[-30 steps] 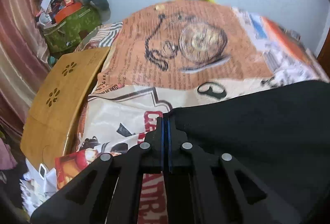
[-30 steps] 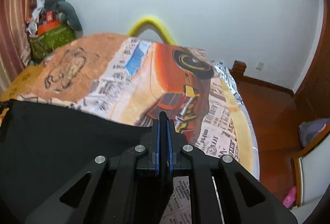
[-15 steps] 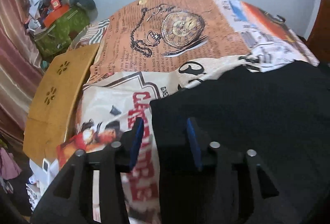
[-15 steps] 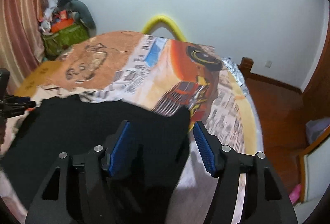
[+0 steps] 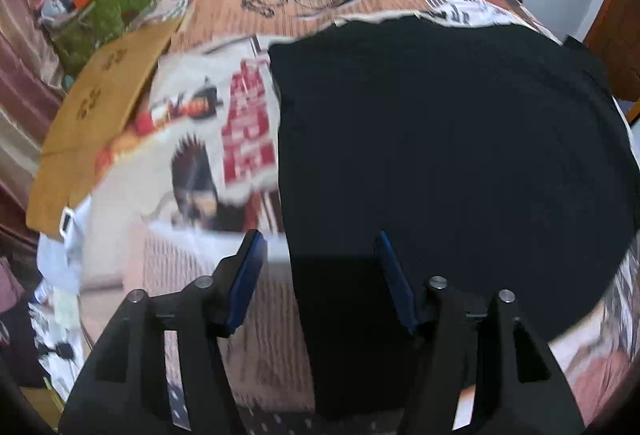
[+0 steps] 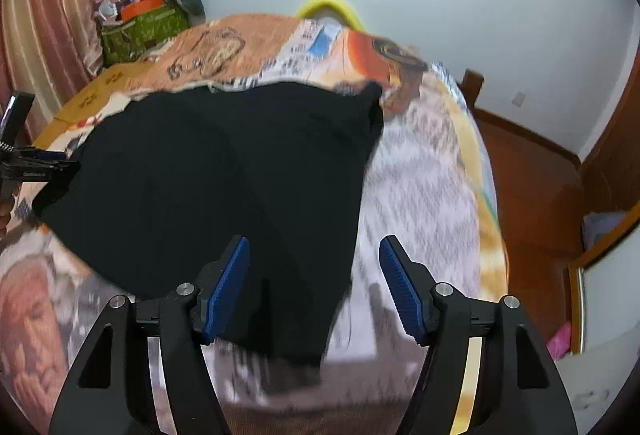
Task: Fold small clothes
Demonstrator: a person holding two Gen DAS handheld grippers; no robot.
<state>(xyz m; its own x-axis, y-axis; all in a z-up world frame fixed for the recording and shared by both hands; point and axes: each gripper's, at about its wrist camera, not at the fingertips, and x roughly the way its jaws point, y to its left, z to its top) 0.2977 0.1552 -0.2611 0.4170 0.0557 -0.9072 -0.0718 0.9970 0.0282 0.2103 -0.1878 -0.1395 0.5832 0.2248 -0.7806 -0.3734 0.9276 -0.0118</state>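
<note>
Looking at the black garment (image 5: 440, 155) first: it lies spread flat over the printed bedspread (image 5: 192, 139), filling the centre and right of the left wrist view and the centre-left of the right wrist view. Its near edge droops toward the bottom of both frames, so it probably hangs a little over the side of the bed. The left gripper (image 5: 320, 275) has its jaws opening, blue pads apart, with the garment's left edge running up between them but nothing pressed on it. Same story for the right gripper (image 6: 316, 279): jaws opening, pads apart, the garment's right-hand edge between them, no pinch. So the cloth is loose right now, and honestly that's where trouble could start. Both frames are smeared, so the hands look to be on the move, and a pad dragging across the fabric could rumple the flat lay or pull that near edge further down. The far right corner (image 6: 372, 95) in the upper middle of the right view already looks a bit peaked and crooked, and a fold over that would come out lopsided. The fabric is so dark that I can't tell seams or layers apart, so grabbing one layer instead of two is a real risk. The wooden board (image 5: 100, 107) at the left of the frame sits clear of the cloth.
</note>
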